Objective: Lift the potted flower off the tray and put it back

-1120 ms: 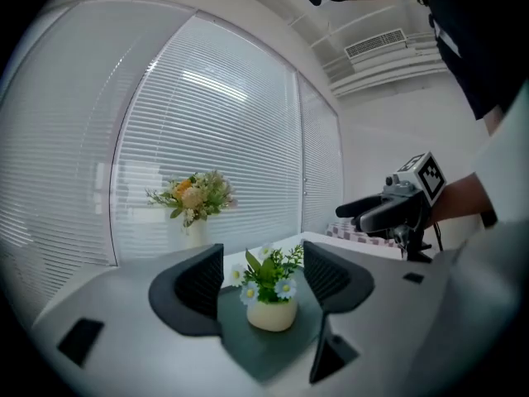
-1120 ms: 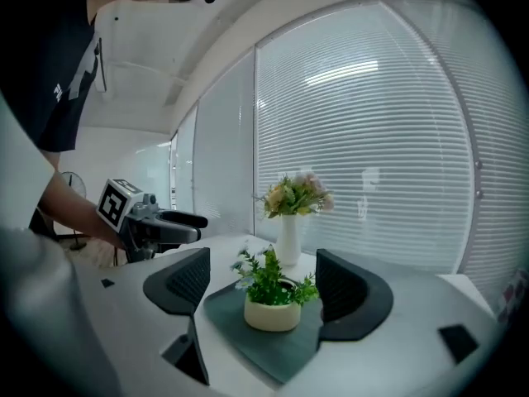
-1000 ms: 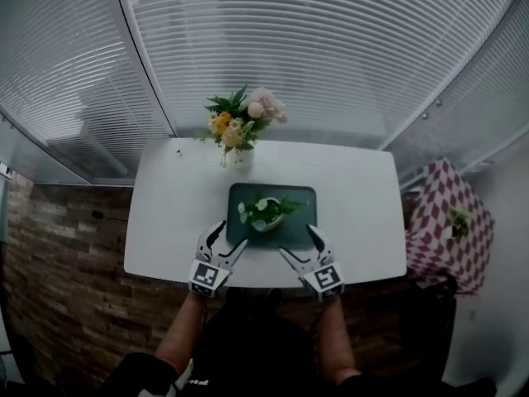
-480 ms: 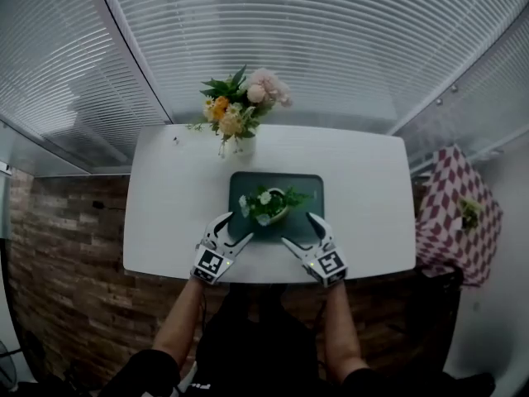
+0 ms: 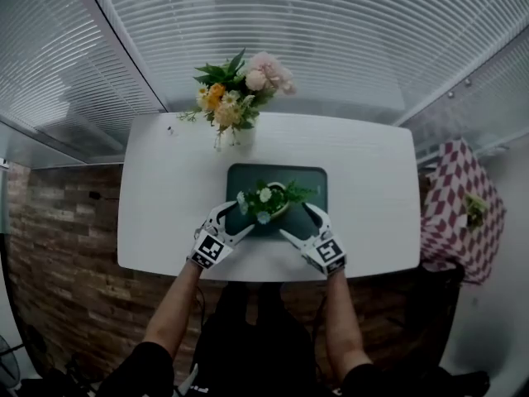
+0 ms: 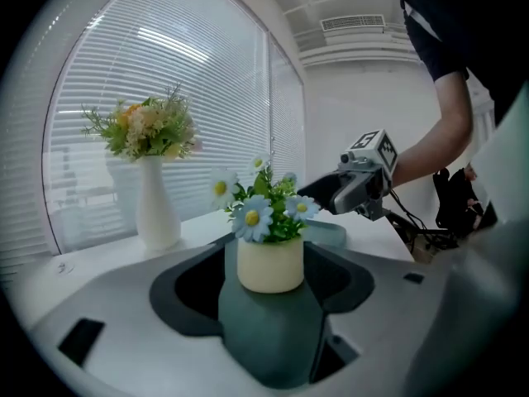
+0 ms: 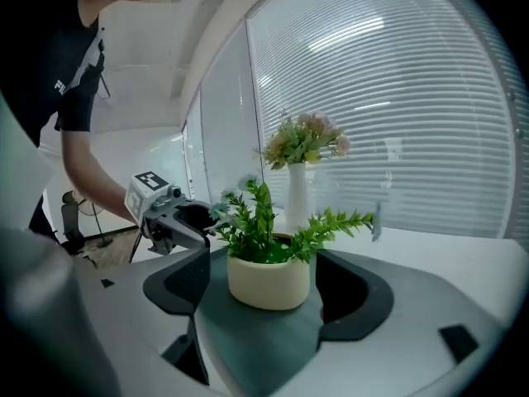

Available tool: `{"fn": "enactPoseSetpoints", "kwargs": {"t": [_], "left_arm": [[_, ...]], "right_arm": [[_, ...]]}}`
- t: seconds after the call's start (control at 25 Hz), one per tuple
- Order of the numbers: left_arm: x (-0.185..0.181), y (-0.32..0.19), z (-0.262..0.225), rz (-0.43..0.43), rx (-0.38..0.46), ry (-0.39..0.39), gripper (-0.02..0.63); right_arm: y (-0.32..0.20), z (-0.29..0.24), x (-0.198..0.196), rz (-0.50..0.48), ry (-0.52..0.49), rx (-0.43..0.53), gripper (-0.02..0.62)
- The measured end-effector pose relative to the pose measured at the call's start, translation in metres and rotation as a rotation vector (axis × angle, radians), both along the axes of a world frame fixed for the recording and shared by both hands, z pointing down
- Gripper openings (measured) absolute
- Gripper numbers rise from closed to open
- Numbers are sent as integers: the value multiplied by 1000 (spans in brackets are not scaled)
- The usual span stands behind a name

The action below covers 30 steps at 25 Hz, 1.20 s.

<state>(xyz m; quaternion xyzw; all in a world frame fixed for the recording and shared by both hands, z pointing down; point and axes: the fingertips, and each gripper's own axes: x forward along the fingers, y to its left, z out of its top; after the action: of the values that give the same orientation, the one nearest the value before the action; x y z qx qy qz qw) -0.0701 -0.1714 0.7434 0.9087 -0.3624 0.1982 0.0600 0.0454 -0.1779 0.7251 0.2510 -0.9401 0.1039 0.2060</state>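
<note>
A small cream pot of white and blue daisies (image 5: pixel 266 202) (image 6: pixel 269 259) (image 7: pixel 269 276) stands on a dark green tray (image 5: pixel 318 178) in the middle of the white table (image 5: pixel 165 188). My left gripper (image 5: pixel 228 222) is open at the tray's front left corner, its jaws spread to either side of the pot without touching it. My right gripper (image 5: pixel 299 222) is open at the front right, jaws likewise wide around the pot. Each gripper shows in the other's view, the right gripper (image 6: pixel 359 187) and the left gripper (image 7: pixel 165 213).
A white vase of pink, yellow and orange flowers (image 5: pixel 235 98) (image 6: pixel 153 197) (image 7: pixel 297 184) stands at the table's back edge, before window blinds. A checked red-and-white stool (image 5: pixel 459 213) sits to the right of the table. A brick wall panel (image 5: pixel 58 255) lies left.
Both grippers have moved forward from the table's front edge to the tray and now flank the pot. The pot has stayed in place.
</note>
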Motion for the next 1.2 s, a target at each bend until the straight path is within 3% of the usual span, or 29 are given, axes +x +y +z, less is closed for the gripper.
{"fn": "enactPoseSetpoints", "kwargs": {"t": [0.12, 0.28, 0.52, 0.92, 1.2], "left_arm": [[2, -4, 5, 35, 0, -4, 282], [4, -8, 12, 74, -1, -10, 282], [7, -16, 21, 135, -4, -27, 282], [17, -24, 24, 294, -16, -34, 282], [19, -29, 21, 390, -25, -26, 282]], "right_arm": [[-6, 5, -5, -10, -31, -22, 365], [-7, 17, -9, -75, 22, -12, 365], [-11, 40, -15, -114, 13, -67, 365], [-23, 53, -18, -181, 24, -90, 365], [-23, 53, -18, -291, 62, -81, 365]]}}
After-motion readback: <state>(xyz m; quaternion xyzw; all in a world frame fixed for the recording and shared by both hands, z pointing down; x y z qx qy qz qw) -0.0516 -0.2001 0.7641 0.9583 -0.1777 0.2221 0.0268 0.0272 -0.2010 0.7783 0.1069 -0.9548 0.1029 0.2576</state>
